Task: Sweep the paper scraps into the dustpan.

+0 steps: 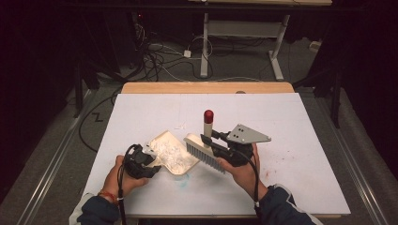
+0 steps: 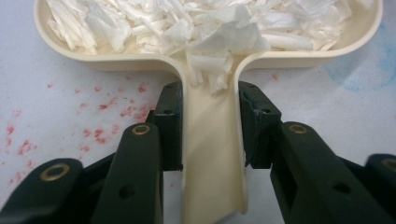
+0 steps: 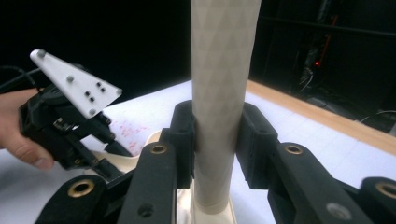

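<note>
The white tabletop point(image 1: 300, 140) carries my work near its front edge. My left gripper point(image 2: 210, 121) clamps the handle of the cream dustpan point(image 1: 174, 152), lying flat and full of white paper shreds point(image 2: 196, 23). Just beside it, my right gripper point(image 3: 217, 140) grasps the brush point(image 1: 204, 151) by its upright handle.

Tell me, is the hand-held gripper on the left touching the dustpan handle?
Touching. The left gripper view shows the left hand-held gripper with both black pads pressed flat against the sides of the cream dustpan handle, no gap on either side.
</note>
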